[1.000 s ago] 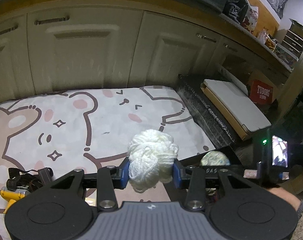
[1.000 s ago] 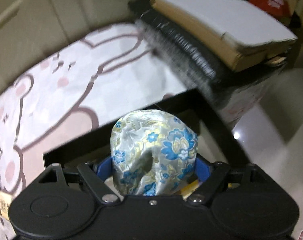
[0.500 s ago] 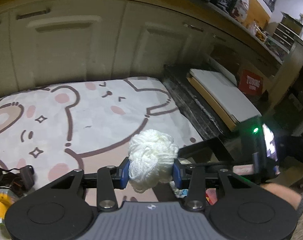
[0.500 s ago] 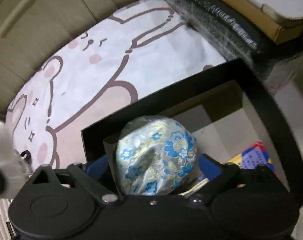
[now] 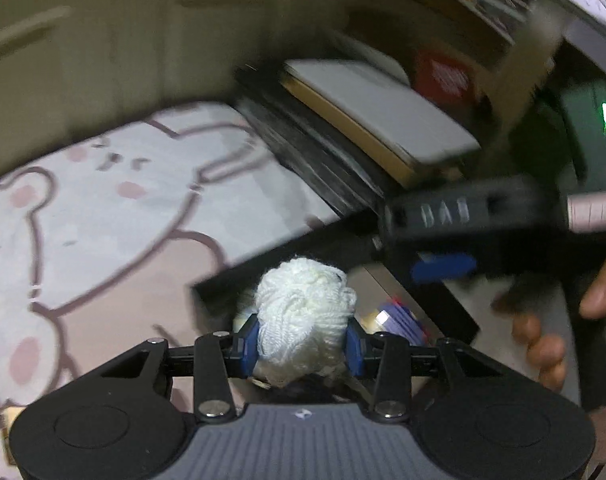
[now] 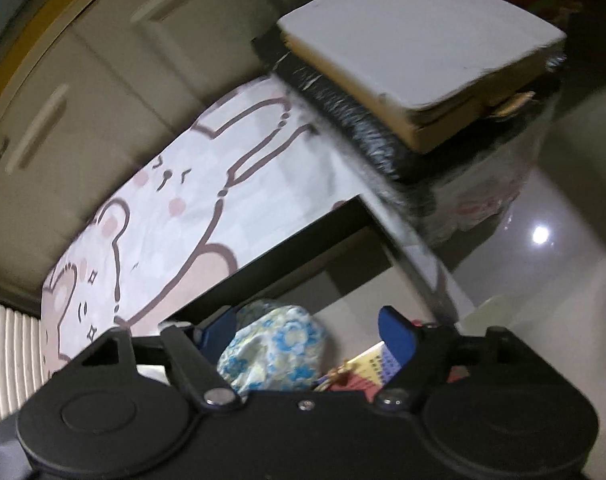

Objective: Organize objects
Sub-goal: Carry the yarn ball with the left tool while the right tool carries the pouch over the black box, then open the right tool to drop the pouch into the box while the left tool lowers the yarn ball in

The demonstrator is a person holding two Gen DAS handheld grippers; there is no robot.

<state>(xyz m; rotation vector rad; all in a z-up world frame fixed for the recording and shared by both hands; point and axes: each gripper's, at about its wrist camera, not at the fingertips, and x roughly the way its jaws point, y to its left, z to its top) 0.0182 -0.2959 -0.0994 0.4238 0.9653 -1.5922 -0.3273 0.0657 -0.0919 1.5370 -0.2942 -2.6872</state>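
Observation:
My left gripper [image 5: 303, 336] is shut on a white yarn ball [image 5: 303, 308] and hangs over the near corner of a black open box [image 5: 223, 284]. In the right wrist view a blue-flowered fabric pouch [image 6: 273, 348] lies inside the black box [image 6: 303, 248]. My right gripper [image 6: 308, 330] hovers above it; its jaws are closing, and the pads stand clear of the pouch. In the left wrist view the right gripper's blue pad [image 5: 443, 268] shows blurred at the right, with a person's fingers [image 5: 543, 348] below it.
A bear-print mat [image 5: 123, 220] covers the floor left of the box. A flat cardboard carton [image 6: 415, 40] rests on a black wrapped bundle [image 6: 363, 128] behind it. Cabinet doors [image 6: 83, 100] stand at the back. Colourful items [image 6: 383, 364] lie in the box.
My left gripper has carried the yarn ball rightward until it is above the black box. My right gripper has let go of the flowered pouch, which now lies in the box, and has risen.

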